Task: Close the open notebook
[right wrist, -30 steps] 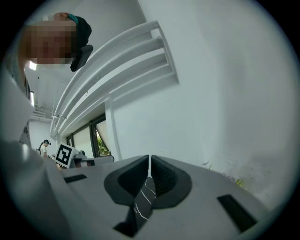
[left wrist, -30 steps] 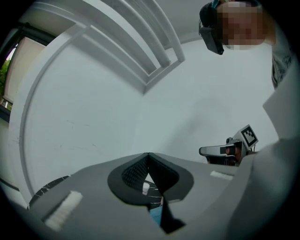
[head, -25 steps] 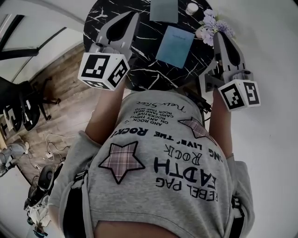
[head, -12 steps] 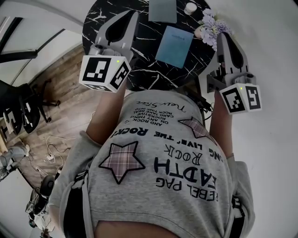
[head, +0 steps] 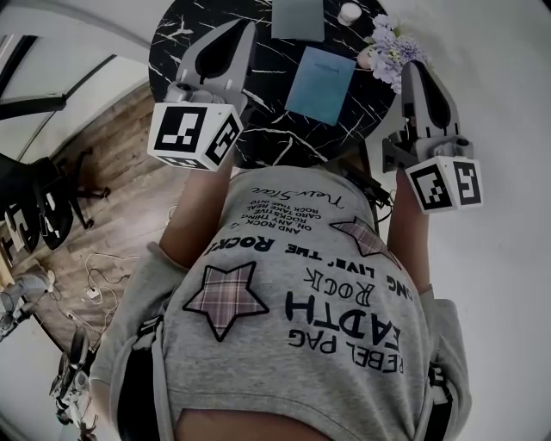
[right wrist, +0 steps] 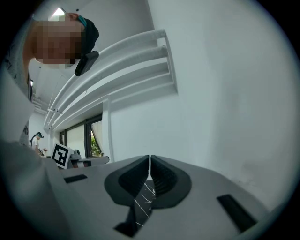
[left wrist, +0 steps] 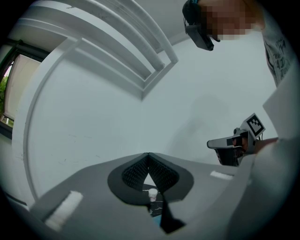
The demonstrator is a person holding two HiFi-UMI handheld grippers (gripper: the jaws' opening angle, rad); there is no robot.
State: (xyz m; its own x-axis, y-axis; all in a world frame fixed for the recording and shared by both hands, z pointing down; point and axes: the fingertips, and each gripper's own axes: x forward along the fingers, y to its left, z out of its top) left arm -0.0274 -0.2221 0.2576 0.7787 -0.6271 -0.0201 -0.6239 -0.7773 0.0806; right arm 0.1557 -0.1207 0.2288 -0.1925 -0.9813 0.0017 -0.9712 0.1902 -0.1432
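A light blue notebook (head: 319, 83) lies flat on the round black marble table (head: 258, 121), and only a plain cover shows. Beyond it, at the table's far edge, lies a grey-blue book (head: 298, 19). My left gripper (head: 247, 27) hangs over the table's left part, shut and empty, well left of the notebook. My right gripper (head: 407, 67) is held off the table's right edge, also shut with nothing in it. In the left gripper view the jaws (left wrist: 148, 155) meet at the tips. In the right gripper view the jaws (right wrist: 149, 158) are pressed together too.
A small white cup (head: 349, 13) and a bunch of pale flowers (head: 392, 47) stand at the table's far right. Wooden floor, a chair and cables (head: 95, 258) lie to the left. My body in a grey printed shirt (head: 301, 301) fills the lower head view.
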